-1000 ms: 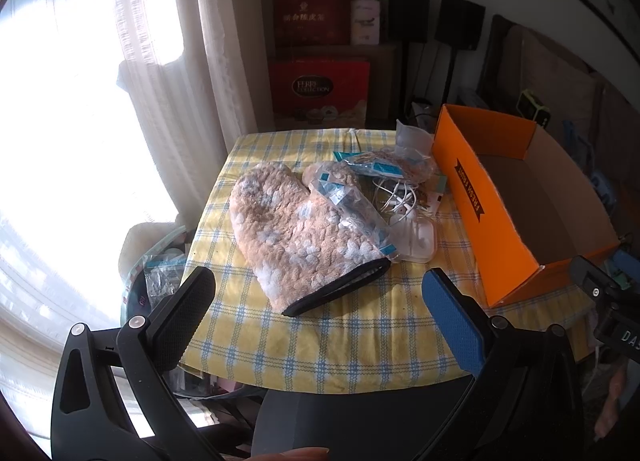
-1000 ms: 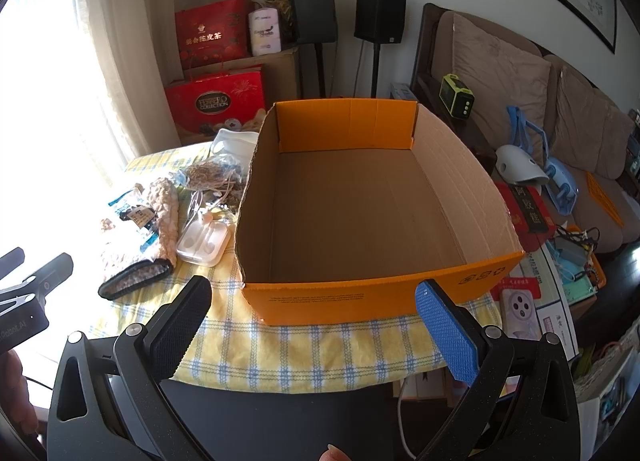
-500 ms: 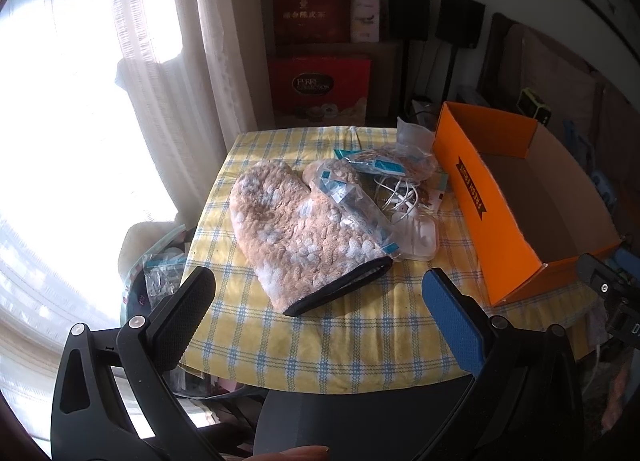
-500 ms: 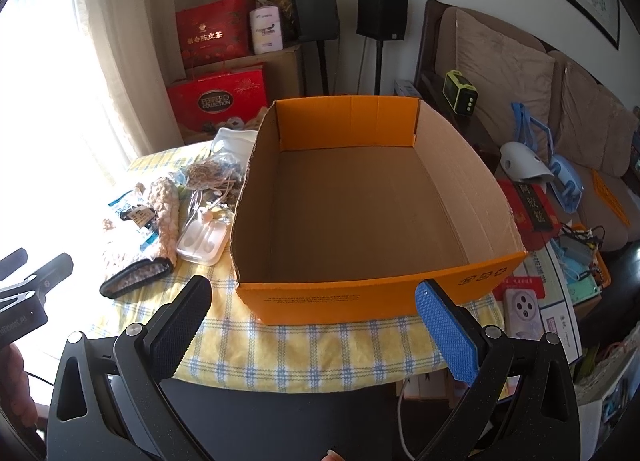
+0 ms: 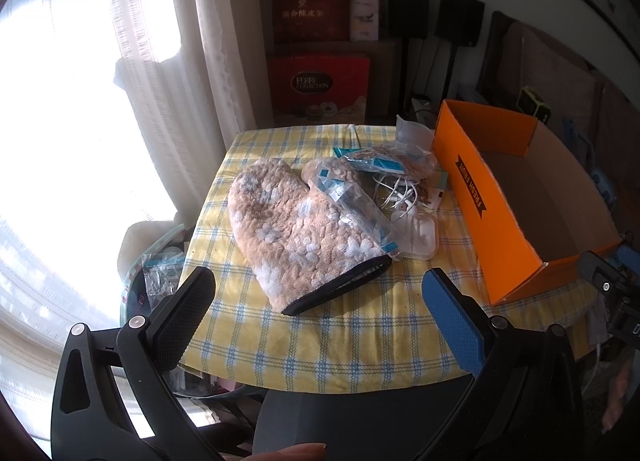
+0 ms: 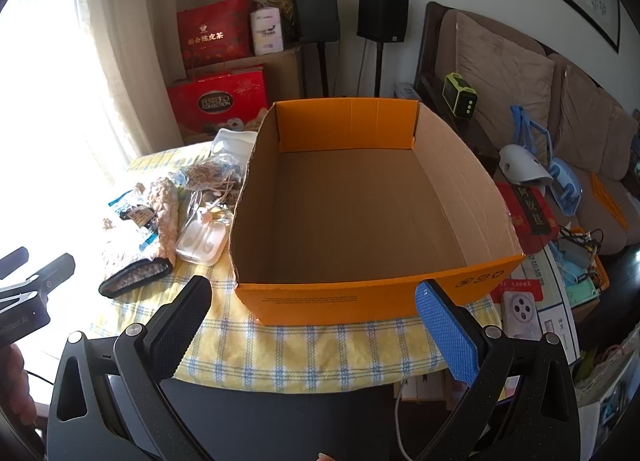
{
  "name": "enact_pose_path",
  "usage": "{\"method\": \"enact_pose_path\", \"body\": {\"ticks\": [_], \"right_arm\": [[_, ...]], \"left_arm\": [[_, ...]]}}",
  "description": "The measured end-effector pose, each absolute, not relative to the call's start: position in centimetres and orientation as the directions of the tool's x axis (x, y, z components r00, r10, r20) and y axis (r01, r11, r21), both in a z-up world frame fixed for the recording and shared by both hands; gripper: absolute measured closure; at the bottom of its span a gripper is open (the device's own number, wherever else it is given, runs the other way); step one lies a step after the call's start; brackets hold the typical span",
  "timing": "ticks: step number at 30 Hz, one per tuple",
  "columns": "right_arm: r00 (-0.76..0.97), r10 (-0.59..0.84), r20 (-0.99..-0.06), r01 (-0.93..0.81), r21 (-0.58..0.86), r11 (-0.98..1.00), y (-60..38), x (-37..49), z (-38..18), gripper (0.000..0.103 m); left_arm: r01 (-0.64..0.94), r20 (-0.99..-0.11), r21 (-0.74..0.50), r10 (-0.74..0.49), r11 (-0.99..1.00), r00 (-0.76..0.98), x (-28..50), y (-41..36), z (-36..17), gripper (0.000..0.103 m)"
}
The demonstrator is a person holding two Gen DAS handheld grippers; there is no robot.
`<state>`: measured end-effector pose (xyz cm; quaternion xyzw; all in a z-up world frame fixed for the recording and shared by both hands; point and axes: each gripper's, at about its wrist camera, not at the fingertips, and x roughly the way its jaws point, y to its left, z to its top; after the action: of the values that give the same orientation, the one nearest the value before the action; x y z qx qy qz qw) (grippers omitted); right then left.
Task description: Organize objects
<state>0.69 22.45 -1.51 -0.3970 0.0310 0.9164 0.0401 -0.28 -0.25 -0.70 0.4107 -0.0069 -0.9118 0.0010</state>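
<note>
A fluffy beige oven mitt lies on the yellow checked tablecloth; it also shows in the right wrist view. Clear plastic bags, white cables and a white earphone case lie beside it. An empty orange cardboard box stands to their right, also seen in the left wrist view. My left gripper is open and empty, above the table's near edge before the mitt. My right gripper is open and empty in front of the box.
Red gift boxes and black speakers stand behind the table. A curtain hangs at the left. A sofa and cluttered low items are at the right. A chair with bags is left of the table.
Both grippers have hardly moved; the left view has shifted slightly, the box edging a little rightward. Nothing was taken or let go.
</note>
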Motion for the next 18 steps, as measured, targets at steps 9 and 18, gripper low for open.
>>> {"method": "enact_pose_path", "body": {"ticks": [9, 18], "right_arm": [[-0.685, 0.056, -0.726, -0.101, 0.019, -0.995, 22.36, 0.71, -1.51, 0.000], [-0.687, 0.071, -0.724, -0.111, 0.008, -0.994, 22.90, 0.56, -1.33, 0.000]], "left_arm": [[-0.007, -0.751, 0.015, -0.007, -1.000, -0.660, -0.24, -0.07, -0.98, 0.000], [-0.009, -0.757, 0.028, -0.016, -1.000, -0.653, -0.92, -0.07, -1.08, 0.000]]}}
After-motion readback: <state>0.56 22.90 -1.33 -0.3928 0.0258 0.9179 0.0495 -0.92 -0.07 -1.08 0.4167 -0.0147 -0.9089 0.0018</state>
